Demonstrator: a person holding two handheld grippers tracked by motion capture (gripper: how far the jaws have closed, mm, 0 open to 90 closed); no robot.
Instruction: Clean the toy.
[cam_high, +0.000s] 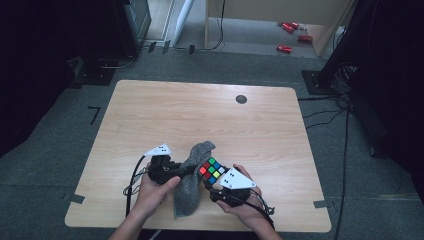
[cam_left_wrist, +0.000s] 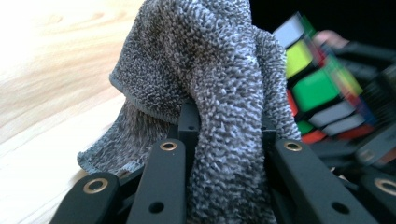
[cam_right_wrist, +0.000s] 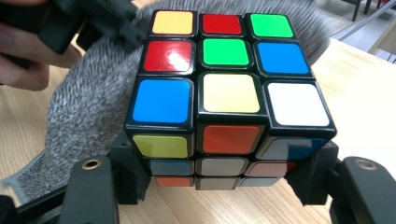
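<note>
Wiping a Rubik's cube (cam_right_wrist: 229, 93) with a grey terry cloth (cam_left_wrist: 210, 93)

The right gripper (cam_right_wrist: 229, 179) is clamping the rigid, slick cube by its lower sides; the left gripper (cam_left_wrist: 224, 140) is pinching the limp cloth bunched between its jaws, beside the cube.

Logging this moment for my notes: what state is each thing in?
Grey cloth: bunched, lifted, pinched in the left tongs.
Puzzle cube: scrambled, clamped by the right tongs, cloth against its far side.
Table: bare wood, with a round dark cap.
</note>
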